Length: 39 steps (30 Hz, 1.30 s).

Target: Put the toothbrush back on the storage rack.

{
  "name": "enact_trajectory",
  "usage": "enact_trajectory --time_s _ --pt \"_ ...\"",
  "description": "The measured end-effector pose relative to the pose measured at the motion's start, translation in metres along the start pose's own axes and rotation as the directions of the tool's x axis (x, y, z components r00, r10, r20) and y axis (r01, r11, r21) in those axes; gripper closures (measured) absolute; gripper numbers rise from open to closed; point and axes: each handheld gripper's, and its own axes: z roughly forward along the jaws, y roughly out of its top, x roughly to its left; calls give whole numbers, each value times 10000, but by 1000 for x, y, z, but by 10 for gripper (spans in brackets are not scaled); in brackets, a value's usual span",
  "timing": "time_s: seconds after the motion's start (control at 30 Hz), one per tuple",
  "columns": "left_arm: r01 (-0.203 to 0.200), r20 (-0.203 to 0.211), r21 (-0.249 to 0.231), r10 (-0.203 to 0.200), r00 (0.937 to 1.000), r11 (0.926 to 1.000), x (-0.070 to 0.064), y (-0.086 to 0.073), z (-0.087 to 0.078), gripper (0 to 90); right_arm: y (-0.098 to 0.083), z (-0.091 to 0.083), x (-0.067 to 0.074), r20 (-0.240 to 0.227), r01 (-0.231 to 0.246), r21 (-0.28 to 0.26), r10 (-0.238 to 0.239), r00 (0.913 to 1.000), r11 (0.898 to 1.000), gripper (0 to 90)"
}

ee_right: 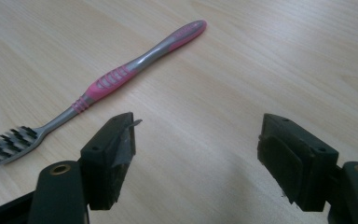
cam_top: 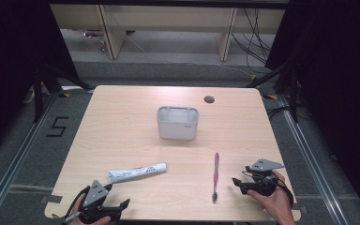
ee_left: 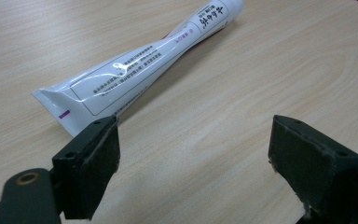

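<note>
At the bottom edge of the high view, the left claw (cam_top: pixel 122 206) and right claw (cam_top: pixel 236 182) sit released on the bench (cam_top: pixel 122 122), each grasping nothing. Just beyond lie a toothpaste tube (cam_top: pixel 137 172), lower left, and a pink toothbrush (cam_top: pixel 215 176), lower right; a grey holder (cam_top: pixel 177 123) stands mid-frame.

Light wood-grain table (cam_top: pixel 122 131), rounded corners, round cable hole (cam_top: pixel 209 99) near far edge. Grey carpet floor (cam_top: pixel 23 154) with metal rails; a "5" marked (cam_top: pixel 57 126) on it, left side. Black curtains (cam_top: pixel 337 93) flank both sides. Beyond: pale wooden furniture legs (cam_top: pixel 110 33), loose cables (cam_top: pixel 255 37).
</note>
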Motion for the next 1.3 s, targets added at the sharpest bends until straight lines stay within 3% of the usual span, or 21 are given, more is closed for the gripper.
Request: enact_trajectory --time_s 0.1,0.2,0.23,0.3,0.4,0.5,0.53,0.57,0.6,0.63,0.7,0.73,0.9,1.03,1.1,1.13,1.17,1.27,1.3 --pt "-50 9 66 50 10000 10000 0 0 0 161 0 -1 4 -109 -360 153 362 9993 9992 284" --pt "-63 18 75 63 10000 10000 0 0 -1 161 2 -1 1 -42 403 29 -403 9992 9992 287" --pt "-10 16 37 10 10000 10000 0 0 -1 161 3 -2 2 -126 268 243 -265 9996 9993 291" --pt "-47 13 53 47 10000 10000 0 0 -1 161 5 -2 2 -117 841 85 -840 9964 9964 303" --pt "-47 -1 88 47 10000 10000 0 0 -1 161 6 -1 4 -220 806 76 -804 9965 9967 306" --pt "-64 6 60 64 10000 10000 0 0 -1 160 8 -1 4 -225 1057 6 -1056 9942 9944 321" --pt "-25 -66 14 25 10000 10000 0 0 0 161 9 -2 6 -282 825 199 -819 9962 9964 334" --pt "-40 -10 108 40 10000 9999 0 0 -1 161 10 -1 5 -348 1074 26 -1072 9936 9942 346" --pt "-8 -12 79 9 10000 10000 -1 0 0 161 11 -3 7 -409 1006 133 -1000 9941 9948 359" --pt "-18 -16 82 18 10000 10000 0 0 0 161 12 -2 6 -330 1348 -105 -1351 9903 9908 367" --pt "-9 -6 82 9 10000 10000 0 0 0 161 15 -2 8 -599 1697 26 -1692 9838 9855 367" --pt "-8 -6 89 8 10000 10000 0 0 0 161 15 -2 8 -599 1697 26 -1692 9838 9855 367" --pt "-28 -22 88 28 10000 10000 0 0 0 161 20 -4 10 -630 2531 218 -2514 9658 9672 366" --pt "172 -24 -91 -172 9998 9998 -2 0 2 161 21 -4 11 -707 2805 307 -2778 9580 9594 366" --pt "158 -56 -66 -159 9999 9999 -2 0 2 161 23 -5 10 -734 3094 314 -3065 9490 9504 366" --pt "82 -60 1 -82 9999 10000 -1 0 2 161 24 -5 10 -735 3051 327 -3022 9504 9518 366" --pt "121 -68 -61 -122 9999 9999 -1 0 2 161 25 -6 10 -836 3292 394 -3252 9420 9434 367" --pt "211 -7 -117 -211 9998 9997 -2 0 4 161 26 -5 11 -853 3418 549 -3366 9378 9382 366" --pt "-65 -33 159 66 10000 9999 0 1 2 161 28 -4 12 -856 3660 588 -3606 9288 9287 366"
